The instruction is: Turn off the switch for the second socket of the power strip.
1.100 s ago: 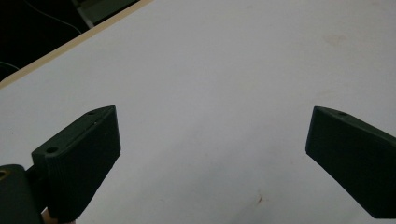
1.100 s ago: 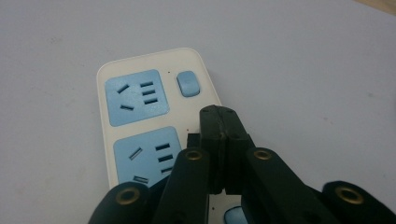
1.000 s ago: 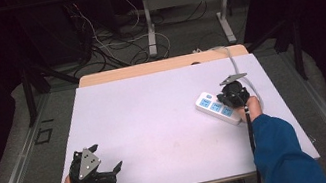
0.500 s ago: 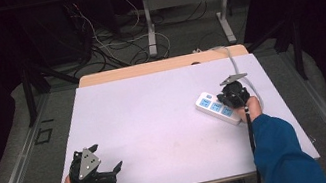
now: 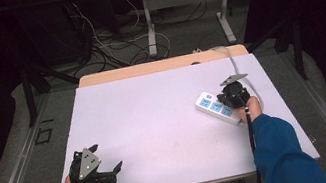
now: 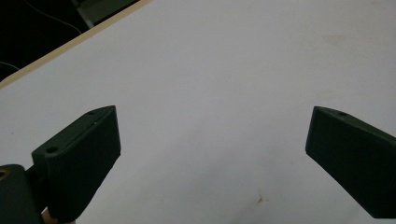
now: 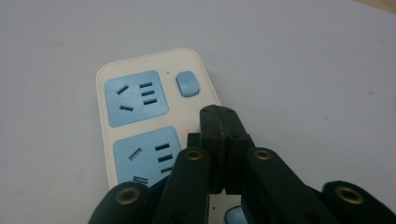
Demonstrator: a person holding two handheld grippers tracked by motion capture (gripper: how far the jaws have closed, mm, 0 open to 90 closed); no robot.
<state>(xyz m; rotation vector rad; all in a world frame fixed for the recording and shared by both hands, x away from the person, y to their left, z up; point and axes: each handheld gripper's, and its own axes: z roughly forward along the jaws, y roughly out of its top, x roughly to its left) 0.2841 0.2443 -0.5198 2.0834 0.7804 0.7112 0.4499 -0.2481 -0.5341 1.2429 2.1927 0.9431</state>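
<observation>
While the power strip [image 5: 216, 108] lies at the table's [image 5: 153, 103] right side, the right gripper [image 7: 219, 116] hovers over it, jaws pressed together, empty.
Left gripper [image 5: 113, 167] sits near-left, well apart, jaws wide, holding nothing; 2 blue sockets [image 7: 135, 98] show.

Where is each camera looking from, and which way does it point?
High view: above the person's side, looking forward and down at the white table; both forearms, left gripper, right gripper.
Left gripper view: rides that gripper, over bare table, jaws wide apart.
Right gripper view: rides that gripper, jaws together above the power strip.
Shared: high and right views both show the strip.
</observation>
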